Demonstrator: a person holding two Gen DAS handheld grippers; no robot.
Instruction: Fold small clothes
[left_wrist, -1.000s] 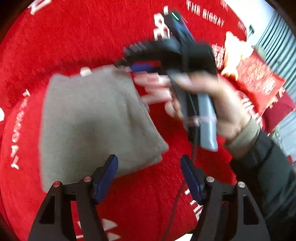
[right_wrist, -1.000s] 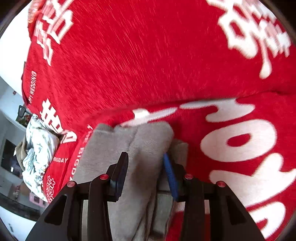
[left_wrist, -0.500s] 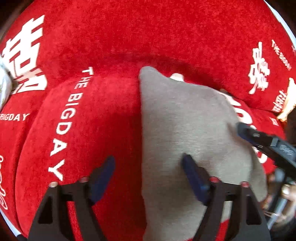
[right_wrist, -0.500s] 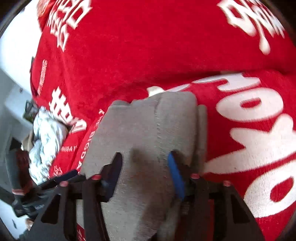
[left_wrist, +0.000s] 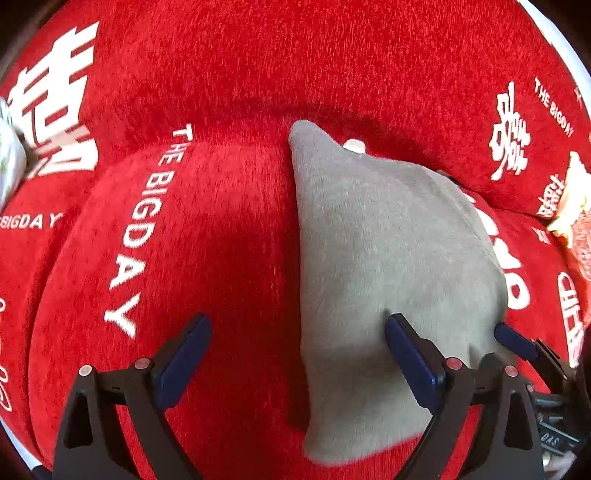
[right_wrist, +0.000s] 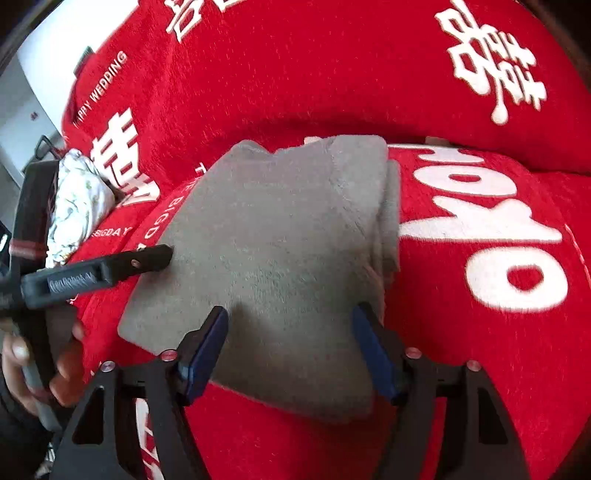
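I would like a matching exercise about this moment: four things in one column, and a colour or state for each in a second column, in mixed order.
Column 1:
1. folded garment
2. sofa cover
3. left gripper
4. crumpled cloth

Column 2:
A. red, with white lettering
B. pale with a small print, lying at the far side of the sofa
C. plain grey, lying flat in layers
D. jaws wide apart over the garment's left edge, gripping nothing

Pairs: 1-C, 2-A, 3-D, 4-B

Bright daylight, soft shadows, heavy fisheye bending, slight edge blur.
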